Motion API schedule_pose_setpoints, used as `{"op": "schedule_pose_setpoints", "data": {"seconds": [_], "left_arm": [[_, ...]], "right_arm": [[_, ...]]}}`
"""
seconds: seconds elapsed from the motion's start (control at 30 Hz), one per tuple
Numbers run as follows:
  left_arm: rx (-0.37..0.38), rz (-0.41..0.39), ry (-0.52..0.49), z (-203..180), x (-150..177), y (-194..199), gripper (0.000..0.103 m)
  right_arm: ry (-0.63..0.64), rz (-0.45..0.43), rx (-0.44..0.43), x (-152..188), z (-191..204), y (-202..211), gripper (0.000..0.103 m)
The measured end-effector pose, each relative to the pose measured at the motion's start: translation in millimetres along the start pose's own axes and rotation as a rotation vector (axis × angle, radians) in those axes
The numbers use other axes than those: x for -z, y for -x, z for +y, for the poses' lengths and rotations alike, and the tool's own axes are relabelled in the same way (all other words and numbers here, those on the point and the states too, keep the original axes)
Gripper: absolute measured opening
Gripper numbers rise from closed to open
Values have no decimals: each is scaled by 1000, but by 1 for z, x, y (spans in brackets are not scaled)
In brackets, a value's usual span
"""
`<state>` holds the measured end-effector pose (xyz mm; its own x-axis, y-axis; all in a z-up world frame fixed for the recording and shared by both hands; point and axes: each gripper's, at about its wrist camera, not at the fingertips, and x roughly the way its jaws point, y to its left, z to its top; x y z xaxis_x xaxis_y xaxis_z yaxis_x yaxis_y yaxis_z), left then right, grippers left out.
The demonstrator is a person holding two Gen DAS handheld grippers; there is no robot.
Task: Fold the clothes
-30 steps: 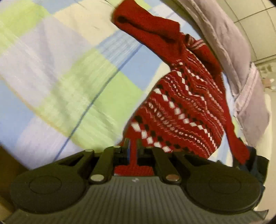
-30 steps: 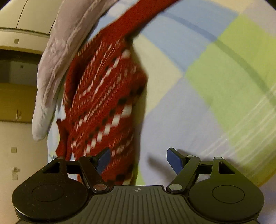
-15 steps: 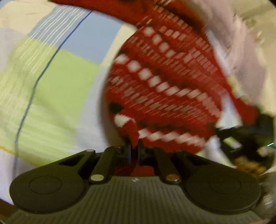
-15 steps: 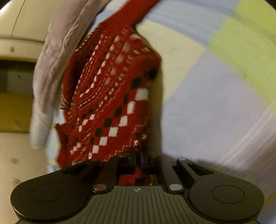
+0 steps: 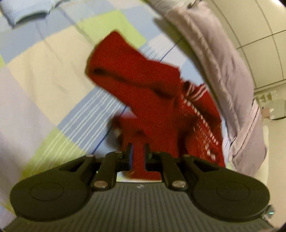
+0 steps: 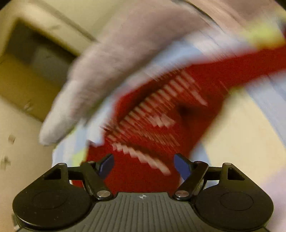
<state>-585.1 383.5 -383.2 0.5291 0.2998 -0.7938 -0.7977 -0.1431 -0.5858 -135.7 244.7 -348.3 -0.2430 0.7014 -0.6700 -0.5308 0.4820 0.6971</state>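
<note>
A red knit sweater (image 5: 143, 92) with white and black patterned bands lies folded over on a checked bedsheet (image 5: 44, 85). In the left wrist view its plain red sleeve stretches up and left, and the patterned body shows at the right. My left gripper (image 5: 138, 148) is shut on the sweater's red hem. In the blurred right wrist view the sweater (image 6: 160, 110) lies just ahead, partly between the fingers. My right gripper (image 6: 143, 165) is open, blue pads wide apart, above the fabric.
A grey quilt (image 5: 223, 62) is bunched along the bed's right side, seen also in the right wrist view as the quilt (image 6: 107, 67). A folded light blue cloth (image 5: 26, 10) lies at the far top left. Pale walls stand beyond the bed.
The right gripper shut on the sweater half a second ago and has now let go and opened. The left gripper, still shut on the hem, has carried it over, so the sweater lies folded.
</note>
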Motion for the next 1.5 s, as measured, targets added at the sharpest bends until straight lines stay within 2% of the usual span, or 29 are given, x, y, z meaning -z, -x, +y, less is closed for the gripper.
{"op": "schedule_pose_setpoints", "data": {"seconds": [0.03, 0.13, 0.17, 0.2, 0.23, 0.33, 0.47, 0.53, 0.57, 0.63, 0.7, 0.73, 0.8, 0.97, 1.03, 1.07, 1.1, 1.17, 1.3, 1.47, 1.5], "left_arm": [[-3, 5, 16, 5, 1, -2, 16], [-4, 6, 78, 21, 2, -6, 17], [-5, 5, 90, 24, 0, -8, 17], [-10, 1, 91, 25, -1, -8, 17], [-15, -2, 90, 26, -1, -7, 17], [-26, -15, 93, 27, -9, -8, 20], [-38, -32, 94, 28, -18, -9, 23], [-43, -30, 90, 28, -20, -11, 23], [-42, -28, 91, 27, -21, -13, 23], [-28, -31, 96, 26, -20, -9, 23], [-15, -35, 101, 26, -18, -4, 25], [-8, -37, 104, 26, -17, -1, 29], [6, -41, 109, 25, -15, 4, 33], [57, -12, 116, 25, 11, 19, 37], [58, 31, 109, 24, 30, 17, 38], [55, 56, 102, 22, 41, 15, 38], [51, 81, 94, 21, 52, 12, 38], [46, 128, 77, 19, 77, 9, 39], [77, 231, 40, 12, 136, 0, 41], [114, 232, -129, -11, 193, -15, 45], [120, 227, -170, -16, 203, -20, 43]], "right_arm": [[-103, 18, -19, 2, -22, -2, 77], [-353, 65, -87, 11, -72, -14, 77], [-395, 74, -104, 12, -78, -21, 73], [-431, 83, -115, 13, -83, -30, 64], [-456, 104, -120, 15, -85, -40, 61], [-445, 141, -120, 20, -79, -66, 56], [-325, 145, -101, 17, -55, -88, 56], [-237, 159, -74, 15, -43, -93, 16], [-206, 169, -65, 13, -39, -92, 8], [-153, 177, -64, 10, -33, -83, 7], [-120, 165, -89, 8, -34, -44, 3], [-98, 160, -94, 5, -37, -18, 3], [-50, 153, -25, 1, -52, 37, 3], [-131, 163, 386, 8, -139, 156, 4], [-191, 180, 451, 16, -177, 179, 4], [-208, 179, 465, 20, -191, 184, 9], [-209, 177, 485, 23, -200, 187, 35], [-169, 174, 507, 27, -206, 186, 65], [-107, 128, 411, 26, -219, 196, 65], [-28, 90, 324, 24, -224, 195, 64], [-17, 84, 309, 22, -222, 186, 64]]}}
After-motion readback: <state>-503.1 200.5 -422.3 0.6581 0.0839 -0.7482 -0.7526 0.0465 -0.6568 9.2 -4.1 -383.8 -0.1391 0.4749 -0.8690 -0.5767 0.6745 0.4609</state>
